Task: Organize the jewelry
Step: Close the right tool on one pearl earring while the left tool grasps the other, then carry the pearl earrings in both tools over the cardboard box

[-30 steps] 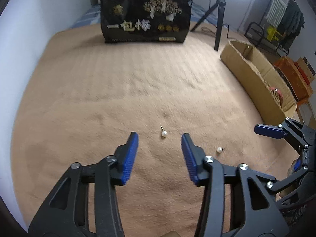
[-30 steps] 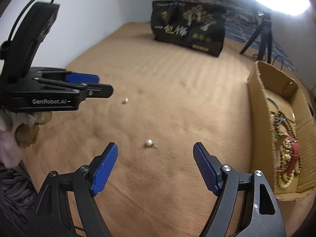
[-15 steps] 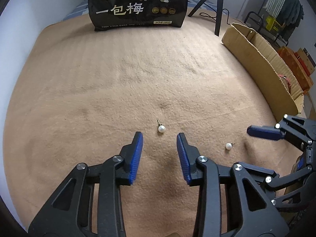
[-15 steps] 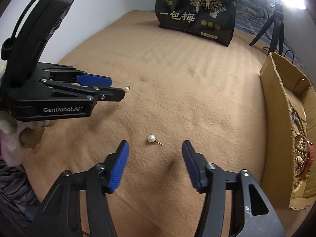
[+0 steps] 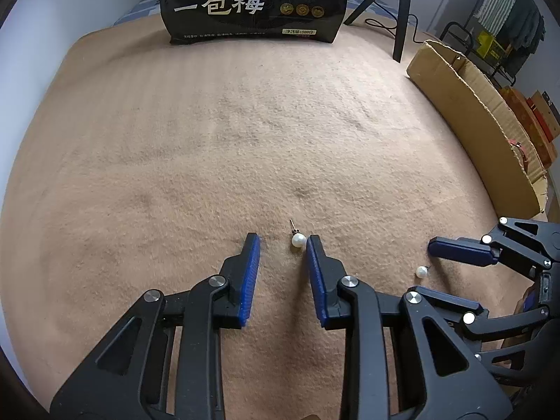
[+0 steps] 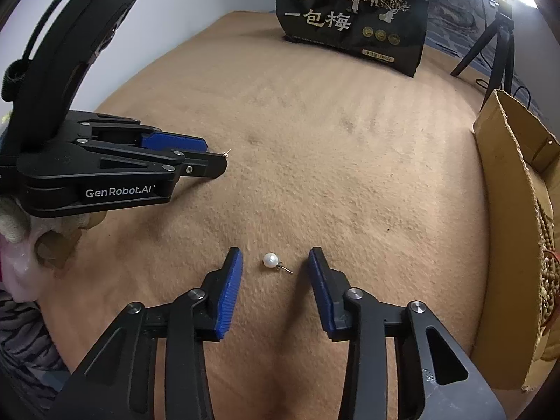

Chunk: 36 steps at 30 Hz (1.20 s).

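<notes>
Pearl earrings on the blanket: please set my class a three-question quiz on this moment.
1. True or false: the right gripper already clamps its earring.
2. The beads lie in: A the box; B a glass bowl; C a plate.
3. How many loose earrings lie on the blanket?

Key: 1 false, the earring lies untouched between open jaws; 2 A; 3 two.

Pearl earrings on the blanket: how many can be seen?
2. One earring lies at the left gripper's fingertips, beside its right finger. The other earring lies between the right gripper's fingers, untouched. The box may hide more.
</notes>
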### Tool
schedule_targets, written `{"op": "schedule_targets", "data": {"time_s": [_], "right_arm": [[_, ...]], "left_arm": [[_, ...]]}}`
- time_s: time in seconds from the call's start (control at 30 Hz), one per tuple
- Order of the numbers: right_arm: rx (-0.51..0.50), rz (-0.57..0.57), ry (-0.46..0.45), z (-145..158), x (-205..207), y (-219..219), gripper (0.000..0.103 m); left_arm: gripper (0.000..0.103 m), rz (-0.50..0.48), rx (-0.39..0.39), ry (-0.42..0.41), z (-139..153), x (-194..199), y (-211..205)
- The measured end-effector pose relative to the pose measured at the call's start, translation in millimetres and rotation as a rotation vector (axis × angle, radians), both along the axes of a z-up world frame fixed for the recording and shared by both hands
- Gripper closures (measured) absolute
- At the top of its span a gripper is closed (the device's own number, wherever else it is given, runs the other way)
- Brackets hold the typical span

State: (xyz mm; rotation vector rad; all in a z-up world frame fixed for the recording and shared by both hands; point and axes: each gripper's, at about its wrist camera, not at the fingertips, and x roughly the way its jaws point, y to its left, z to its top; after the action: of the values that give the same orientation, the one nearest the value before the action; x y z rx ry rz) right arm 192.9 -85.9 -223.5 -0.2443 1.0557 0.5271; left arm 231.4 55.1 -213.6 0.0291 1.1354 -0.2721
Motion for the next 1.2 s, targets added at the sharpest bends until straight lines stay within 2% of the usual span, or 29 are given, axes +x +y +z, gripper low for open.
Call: {"op": "schedule_targets", "data": {"time_s": [0.13, 0.17, 0.27, 0.37, 0.63, 0.73, 0.93, 1.03, 1.2], "right_arm": [[0.008, 0.019, 0.014, -1.4, -2.8, 1.9, 0.09], [0.01, 0.021, 0.018, -1.7, -3.0, 2.0, 0.093], [0.018, 0.026, 0.021, -1.6, -4.4, 2.2, 0.095], [0.023, 0.028, 0.023, -1.1, -4.7, 2.2, 0.096], [0.031, 0.036, 0.028, 0.7, -5.9, 1.6, 0.096], [0.031, 0.036, 0.029, 1.0, -6.3, 1.9, 0.096], [0.026, 0.04, 0.027, 1.4, -7.5, 2.4, 0.096], [0.024, 0.039, 0.028, 0.9, -7.0, 3.0, 0.096], [0.028, 0.039, 0.018, 4.0, -8.0, 2.8, 0.096]], "left_arm": [[0.085, -0.003, 0.008, 0.0, -1.6, 0.8, -0.6], [0.089, -0.003, 0.007, 0.003, -2.0, 1.7, -0.6], [0.094, -0.006, 0.007, 0.003, -2.1, 2.3, -1.2], [0.097, -0.016, 0.01, -0.001, -1.7, 1.6, -2.8], [0.097, -0.02, 0.005, -0.006, -2.0, 0.4, -5.2], [0.089, -0.011, 0.004, -0.002, -2.5, 3.6, -5.3], [0.088, -0.021, 0.012, -0.01, -4.3, 6.5, -8.0], [0.097, -0.023, 0.011, -0.014, -5.1, 5.6, -7.5], [0.097, -0.027, 0.017, -0.021, -3.7, 3.2, -7.1]]}}
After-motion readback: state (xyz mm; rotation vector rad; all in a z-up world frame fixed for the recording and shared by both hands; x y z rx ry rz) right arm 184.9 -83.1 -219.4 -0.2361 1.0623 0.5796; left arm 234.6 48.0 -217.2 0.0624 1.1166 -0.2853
